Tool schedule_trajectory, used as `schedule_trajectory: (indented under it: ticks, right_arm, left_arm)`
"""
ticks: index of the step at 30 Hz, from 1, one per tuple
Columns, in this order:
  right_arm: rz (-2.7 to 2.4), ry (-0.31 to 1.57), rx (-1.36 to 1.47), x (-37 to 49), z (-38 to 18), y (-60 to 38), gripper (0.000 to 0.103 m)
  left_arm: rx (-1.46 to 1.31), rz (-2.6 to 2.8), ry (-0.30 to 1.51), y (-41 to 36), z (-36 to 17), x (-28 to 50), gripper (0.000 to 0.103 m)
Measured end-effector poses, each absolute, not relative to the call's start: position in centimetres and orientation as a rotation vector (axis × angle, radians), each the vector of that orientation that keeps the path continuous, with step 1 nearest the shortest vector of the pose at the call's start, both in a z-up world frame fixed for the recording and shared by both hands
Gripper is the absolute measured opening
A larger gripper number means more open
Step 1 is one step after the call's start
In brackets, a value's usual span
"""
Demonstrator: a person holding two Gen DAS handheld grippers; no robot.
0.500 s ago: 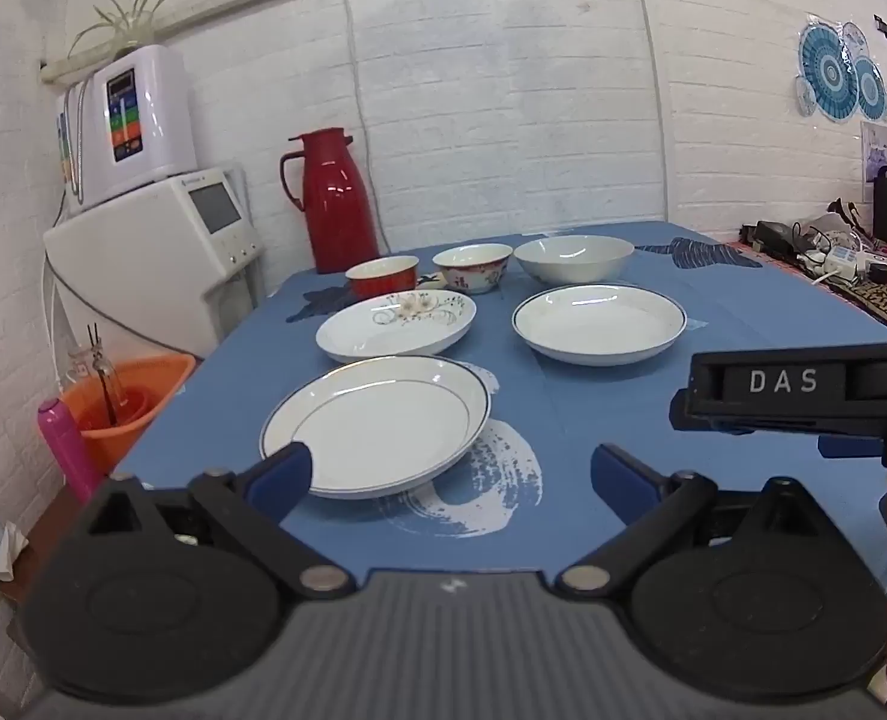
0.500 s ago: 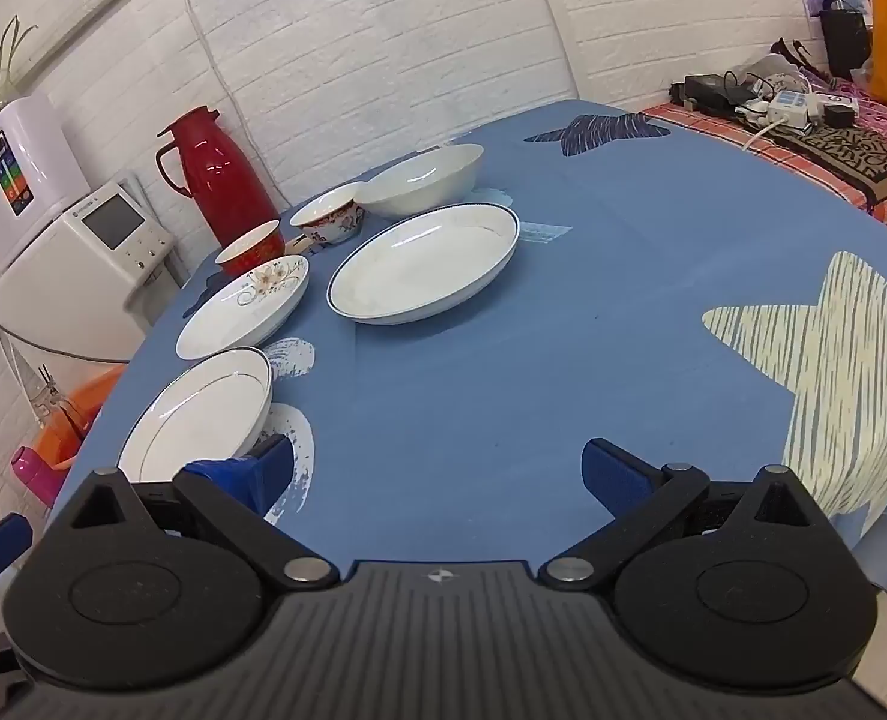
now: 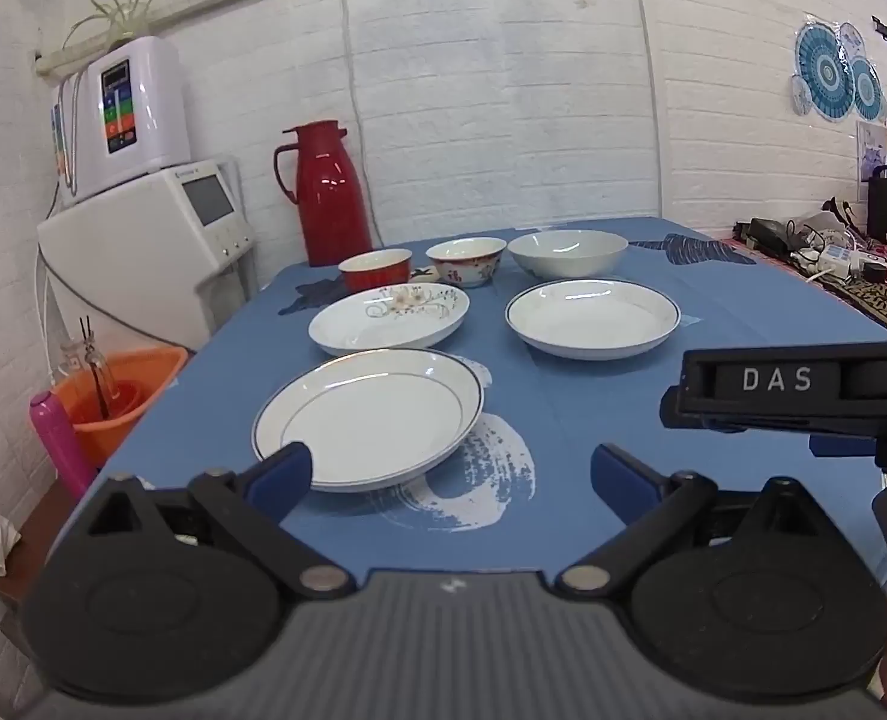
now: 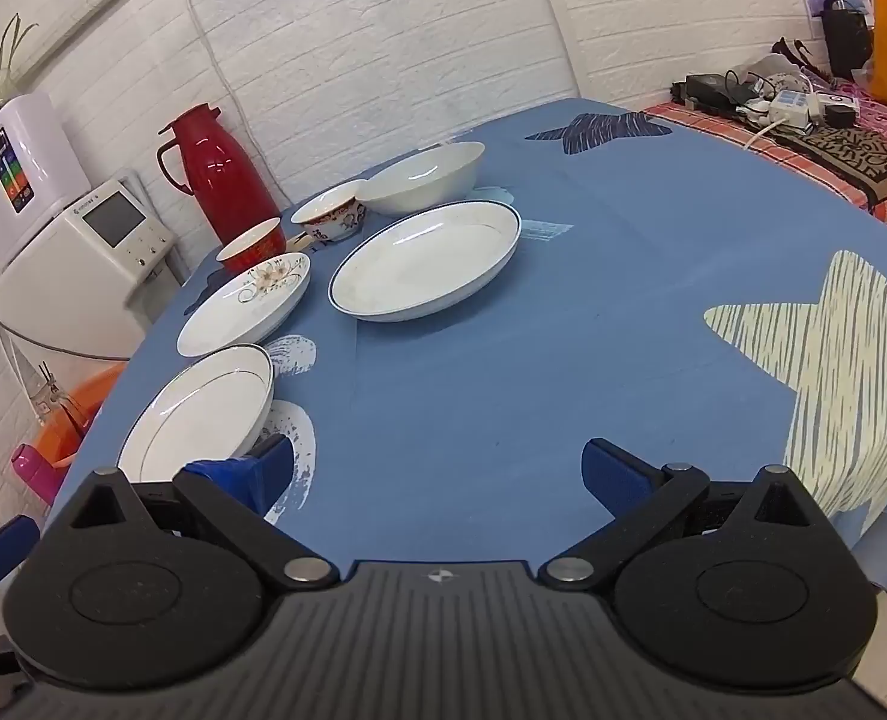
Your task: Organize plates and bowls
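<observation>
left gripper (image 3: 449, 474) spread wide, nothing between the blue pads, hanging over the near edge of the table (image 3: 563, 396). right gripper (image 4: 437, 471) likewise released and empty, over bare blue cloth. seen from the left wrist as a black body at the right edge, lettered "das".

three plates on the table: gold-rimmed plate (image 3: 368, 417) nearest, just ahead of the left gripper's left pad; floral plate (image 3: 389, 318) right behind it, edges close, contact unclear; blue-rimmed plate (image 3: 593, 318) off to the right, apart from both.

three bowls in a row behind: red bowl (image 3: 376, 269), patterned bowl (image 3: 466, 259), plain white bowl (image 3: 566, 252). red characters on the patterned bowl, too small to read.

red thermos jug (image 3: 323, 192) at the far left corner. white appliance (image 3: 143, 240) with screen beside the table; small logo by the screen, unreadable.
</observation>
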State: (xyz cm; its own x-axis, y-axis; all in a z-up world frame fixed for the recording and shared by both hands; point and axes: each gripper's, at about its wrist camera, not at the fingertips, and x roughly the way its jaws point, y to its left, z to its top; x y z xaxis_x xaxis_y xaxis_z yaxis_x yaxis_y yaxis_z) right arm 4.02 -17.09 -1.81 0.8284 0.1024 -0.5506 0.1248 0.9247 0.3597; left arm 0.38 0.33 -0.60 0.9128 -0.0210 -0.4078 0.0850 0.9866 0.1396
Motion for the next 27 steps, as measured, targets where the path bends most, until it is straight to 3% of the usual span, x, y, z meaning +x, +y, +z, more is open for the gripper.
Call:
schedule_trajectory:
  ticks: [27]
  right_arm:
    - [-0.006, 0.6, 0.392, 4.26, -2.31, -16.87, 0.09]
  left_arm:
    - [0.157, -0.064, 0.421, 0.21, -0.43, 0.46, 0.099]
